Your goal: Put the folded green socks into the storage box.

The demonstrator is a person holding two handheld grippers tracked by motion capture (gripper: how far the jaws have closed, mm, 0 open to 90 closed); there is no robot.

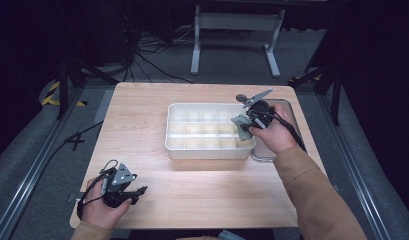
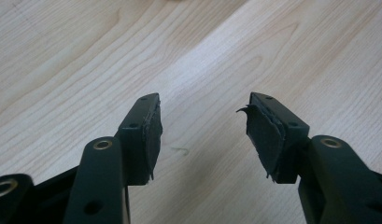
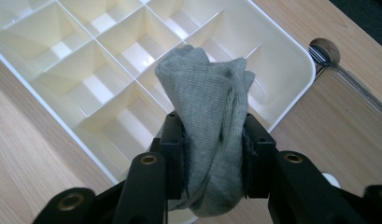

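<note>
While our left gripper is resting open near the tray, we are clamping a grey cloth over its right end with our right gripper.

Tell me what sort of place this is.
Probably a lab or recording studio: a wooden table stands amid dark curtains, loose floor cables and hazard tape, and a person works a grey cloth over a divided tray.

One white divided organizer tray, one grey cloth, one clear tray, two grippers.
</note>
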